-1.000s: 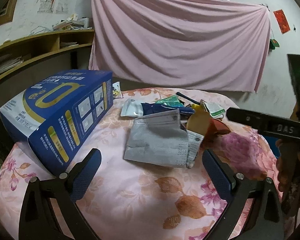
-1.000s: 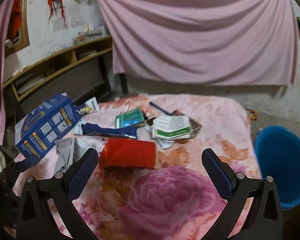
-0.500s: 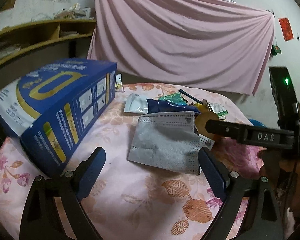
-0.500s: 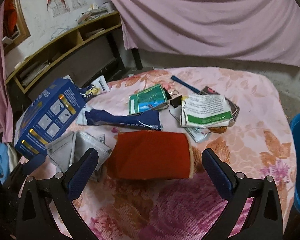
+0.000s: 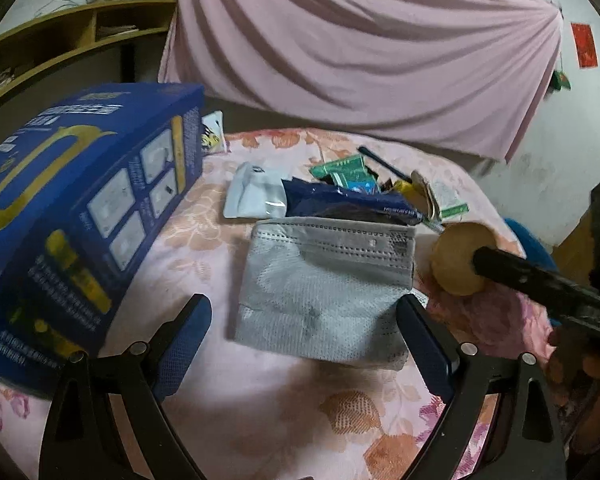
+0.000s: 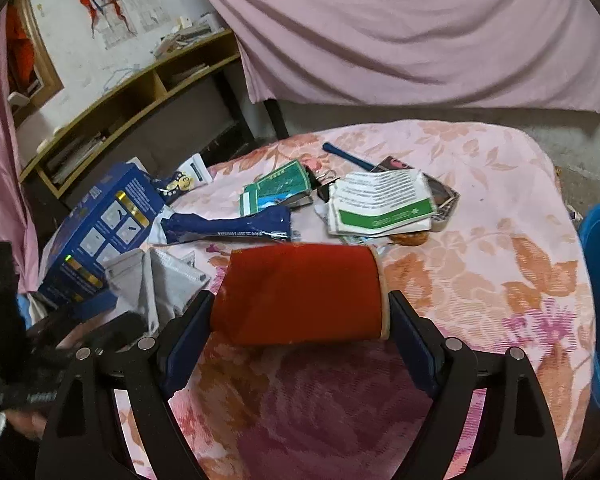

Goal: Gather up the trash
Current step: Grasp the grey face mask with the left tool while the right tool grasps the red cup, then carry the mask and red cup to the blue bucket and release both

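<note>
On the flowered worktop point(image 6: 500, 280), the right tool point(image 6: 300, 320), closing around the red paper cup point(image 6: 300, 292), should squeeze gently; left tool point(image 5: 304, 332) stays apart over the grey face mask point(image 5: 324, 288).

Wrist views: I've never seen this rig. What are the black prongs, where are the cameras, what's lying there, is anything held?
A person holds a two-finger claw in each hand; a fisheye camera on each looks along its fingers. The left claw, open, has just narrowed slightly over a grey face mask beside a blue box. The right claw has just been closing around a red paper cup lying on the floral tablecloth; whether its pads press yet is unclear. A navy wrapper lies behind.
</note>
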{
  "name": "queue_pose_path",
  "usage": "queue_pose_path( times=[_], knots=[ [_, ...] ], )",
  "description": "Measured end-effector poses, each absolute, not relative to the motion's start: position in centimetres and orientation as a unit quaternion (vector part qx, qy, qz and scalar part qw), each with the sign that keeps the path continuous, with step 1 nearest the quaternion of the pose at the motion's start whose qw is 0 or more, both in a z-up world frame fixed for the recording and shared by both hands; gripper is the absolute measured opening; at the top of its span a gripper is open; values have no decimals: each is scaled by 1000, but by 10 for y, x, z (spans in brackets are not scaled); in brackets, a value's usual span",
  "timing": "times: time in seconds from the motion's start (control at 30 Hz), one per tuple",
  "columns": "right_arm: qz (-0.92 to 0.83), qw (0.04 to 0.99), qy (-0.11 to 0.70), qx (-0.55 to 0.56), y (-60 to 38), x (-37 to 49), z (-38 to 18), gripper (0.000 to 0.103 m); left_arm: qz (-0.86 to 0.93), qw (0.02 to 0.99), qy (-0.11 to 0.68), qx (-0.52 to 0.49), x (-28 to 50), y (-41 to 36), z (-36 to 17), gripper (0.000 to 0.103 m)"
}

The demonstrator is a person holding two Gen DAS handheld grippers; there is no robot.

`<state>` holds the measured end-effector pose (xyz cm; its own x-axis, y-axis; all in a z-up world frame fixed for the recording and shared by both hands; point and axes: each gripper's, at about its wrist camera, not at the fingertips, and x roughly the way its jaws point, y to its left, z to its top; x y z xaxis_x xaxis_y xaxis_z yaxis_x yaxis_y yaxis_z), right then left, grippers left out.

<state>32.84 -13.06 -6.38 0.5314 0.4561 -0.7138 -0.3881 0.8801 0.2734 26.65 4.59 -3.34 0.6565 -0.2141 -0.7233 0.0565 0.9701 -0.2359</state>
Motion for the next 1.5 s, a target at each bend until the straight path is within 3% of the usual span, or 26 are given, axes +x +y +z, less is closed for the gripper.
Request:
queue_pose_path(
  times=[0.07, 0.13, 0.3, 0.43, 0.5, 0.77, 1.17, 1.33, 1.5],
  knots=[
    [246, 876, 411, 52, -137, 326, -62, 84, -71, 905, 411, -85, 268, 43, -33, 87],
    [253, 875, 409, 63, -143, 325, -62, 84, -72, 904, 414, -79, 270, 42, -34, 65],
    [262, 872, 410, 51, -144, 321, -61, 84, -57, 909, 407, -70, 268, 40, -35, 47],
    [266, 876, 400, 42, -147, 316, -58, 84, -53, 909, 401, -96, 263, 43, -34, 21],
    [268, 879, 393, 43, -151, 313, -57, 84, -50, 912, 397, -89, 259, 39, -31, 13],
    [283, 900, 324, 68, -183, 288, -36, 84, -74, 948, 296, -86, 233, -1, 13, 10],
    [133, 983, 108, 63, -286, 235, 14, 84, -197, 966, 159, -41, 239, -117, 95, 11],
    [59, 993, 58, 80, -329, 226, 22, 85, -242, 956, 165, -10, 261, -174, 104, 12],
    [9, 994, 66, 86, -365, 227, 14, 85, -266, 935, 235, 10, 294, -231, 87, 12]
  ],
)
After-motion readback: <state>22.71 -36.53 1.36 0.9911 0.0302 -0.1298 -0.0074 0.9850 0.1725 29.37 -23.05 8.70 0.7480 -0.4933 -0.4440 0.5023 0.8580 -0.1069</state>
